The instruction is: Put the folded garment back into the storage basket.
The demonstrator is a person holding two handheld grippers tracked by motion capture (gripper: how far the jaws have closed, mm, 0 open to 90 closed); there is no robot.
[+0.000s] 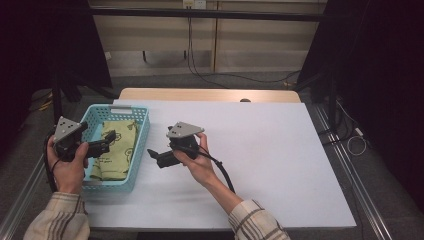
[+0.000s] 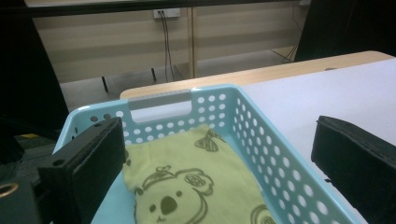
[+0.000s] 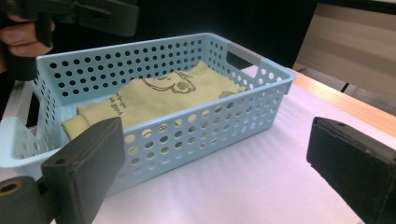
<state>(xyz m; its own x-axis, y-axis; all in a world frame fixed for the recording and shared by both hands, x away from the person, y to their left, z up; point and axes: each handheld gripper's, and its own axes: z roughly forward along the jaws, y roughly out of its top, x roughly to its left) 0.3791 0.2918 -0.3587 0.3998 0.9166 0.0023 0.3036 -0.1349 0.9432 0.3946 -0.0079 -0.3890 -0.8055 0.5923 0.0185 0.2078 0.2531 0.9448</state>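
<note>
A light-blue perforated basket stands on the left of the white table top. A folded yellow-green cloth with a koala print lies flat inside it. My left gripper hovers open over the basket's left side, jaws wide apart above the cloth, nothing between them. My right gripper is held just right of the basket above the table, pointing at its long wall, open and empty.
The white sheet covers the table to the right of the basket. A wooden table edge runs along the back. Cables lie on the floor beyond. The left hand and its gripper are at the top left of the right gripper view.
</note>
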